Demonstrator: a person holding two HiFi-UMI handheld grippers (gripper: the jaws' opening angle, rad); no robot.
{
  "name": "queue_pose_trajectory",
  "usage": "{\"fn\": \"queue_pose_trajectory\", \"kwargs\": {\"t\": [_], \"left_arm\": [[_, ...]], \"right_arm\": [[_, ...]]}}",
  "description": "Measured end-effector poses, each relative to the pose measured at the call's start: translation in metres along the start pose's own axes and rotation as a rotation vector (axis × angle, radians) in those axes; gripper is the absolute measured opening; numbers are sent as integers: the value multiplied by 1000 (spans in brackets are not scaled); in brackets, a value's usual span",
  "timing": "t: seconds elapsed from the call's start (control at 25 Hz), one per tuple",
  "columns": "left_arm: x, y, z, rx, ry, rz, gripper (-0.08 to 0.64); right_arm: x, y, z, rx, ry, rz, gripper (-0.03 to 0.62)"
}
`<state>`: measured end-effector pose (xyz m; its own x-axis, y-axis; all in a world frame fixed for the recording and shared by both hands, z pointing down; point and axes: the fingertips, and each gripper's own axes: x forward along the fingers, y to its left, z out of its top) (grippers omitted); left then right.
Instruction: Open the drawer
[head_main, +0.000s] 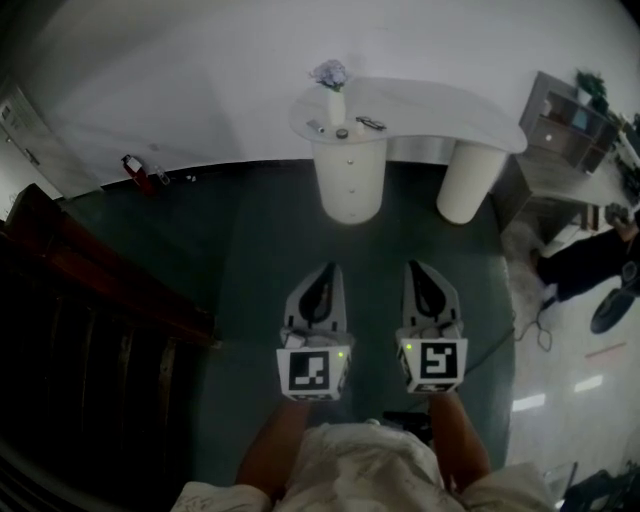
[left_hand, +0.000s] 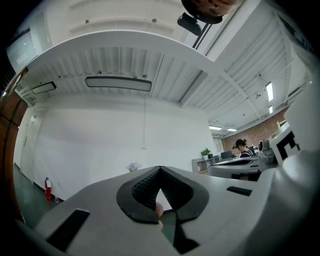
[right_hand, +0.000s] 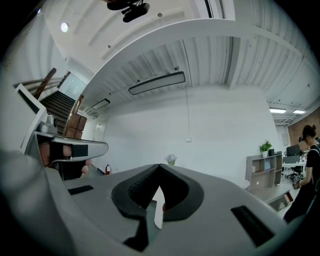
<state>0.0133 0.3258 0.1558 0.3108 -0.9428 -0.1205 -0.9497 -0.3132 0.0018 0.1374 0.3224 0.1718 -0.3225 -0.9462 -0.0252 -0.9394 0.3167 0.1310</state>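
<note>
the white curved drawer (head_main: 350, 163) with a small dark knob sits shut, upright, in the round white pedestal (head_main: 333, 200) at twelve o'clock.

A white tabletop (head_main: 450, 115) with a curved edge stands before a white wall (head_main: 180, 70). On its left end there is a white vase (head_main: 335, 104) with pale flowers (head_main: 329, 72). Near the vase lie three small things: a dark long one (head_main: 370, 123) to the right, a round one (head_main: 342, 133) just in front, and a grey one (head_main: 315, 126) to the left. What they are cannot be told. The floor (head_main: 250, 240) is dark green. A red fire extinguisher (head_main: 132, 165) is at the foot of the wall, on the left. A dark wooden staircase (head_main: 90, 300) fills the left side. At the right are a grey shelf unit (head_main: 562, 118) and a person in dark clothes (head_main: 590, 262). A long lamp (left_hand: 118, 83) is fixed under the ceiling.
</note>
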Motion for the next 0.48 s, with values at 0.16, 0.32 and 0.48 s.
{"fn": "queue_pose_trajectory", "kwargs": {"t": [0.16,0.32,0.48], "left_arm": [[37,45,-3,-6,3,3,2],[69,92,-5,24,-18,-2,2],[94,131,-7,18,-40,11,2]], "right_arm": [[55,8,3,-2,8,-10,5],[105,23,3,-17,9,-36,5],[148,35,6,-27,13,-58,5]]}}
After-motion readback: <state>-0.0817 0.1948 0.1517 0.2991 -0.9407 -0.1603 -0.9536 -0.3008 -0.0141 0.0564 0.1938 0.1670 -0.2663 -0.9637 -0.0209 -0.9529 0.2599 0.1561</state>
